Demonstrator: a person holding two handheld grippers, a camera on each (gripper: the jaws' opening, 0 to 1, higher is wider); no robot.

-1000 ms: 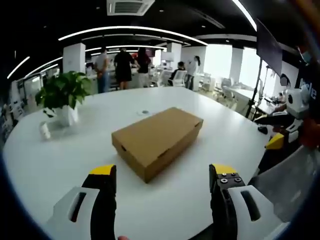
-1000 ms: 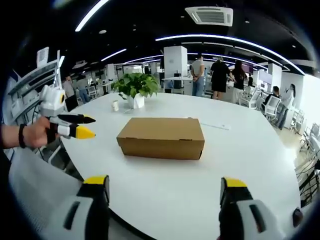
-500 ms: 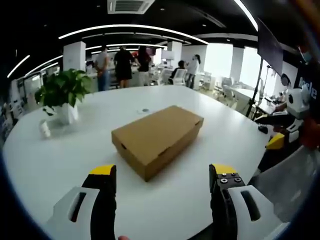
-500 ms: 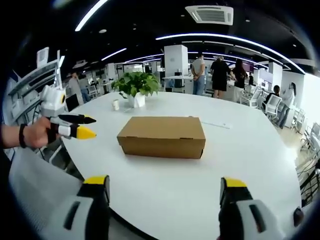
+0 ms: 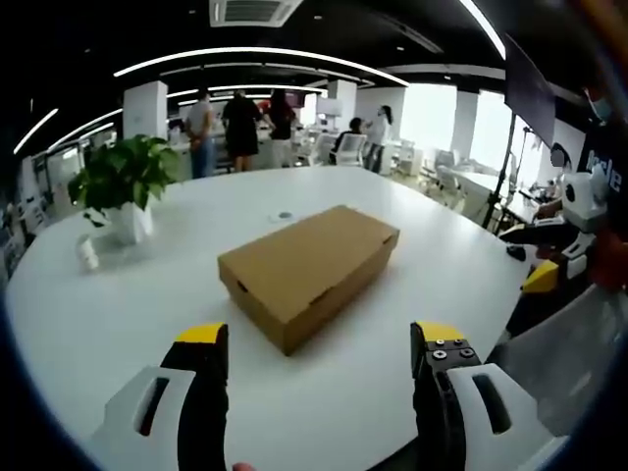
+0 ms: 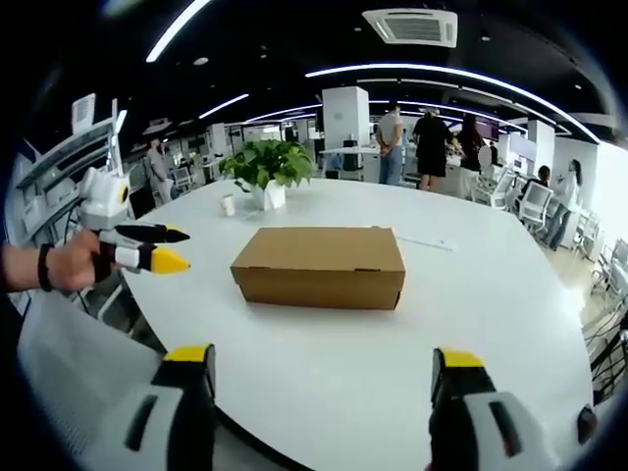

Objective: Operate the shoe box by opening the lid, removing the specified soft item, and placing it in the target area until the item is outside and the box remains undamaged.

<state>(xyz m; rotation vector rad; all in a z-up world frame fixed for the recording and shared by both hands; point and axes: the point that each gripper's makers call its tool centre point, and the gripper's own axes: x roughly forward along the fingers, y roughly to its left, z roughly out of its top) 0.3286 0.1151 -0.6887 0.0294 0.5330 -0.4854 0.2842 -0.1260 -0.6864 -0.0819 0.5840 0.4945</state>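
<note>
Round white office table (image 5: 88, 324) bearing closed brown cardboard shoe box (image 5: 307, 271) at 12 o'clock; left gripper (image 5: 319, 343), right gripper (image 6: 323, 365) hovering wide open, empty; lid-opening, item removal remaining.

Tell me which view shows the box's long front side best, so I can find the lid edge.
The right gripper view: the box lies broadside there, its long front face fully visible, lid shut. The left gripper view shows the box corner-on, mostly the lid top and a short end, so that long side is foreshortened.
</note>
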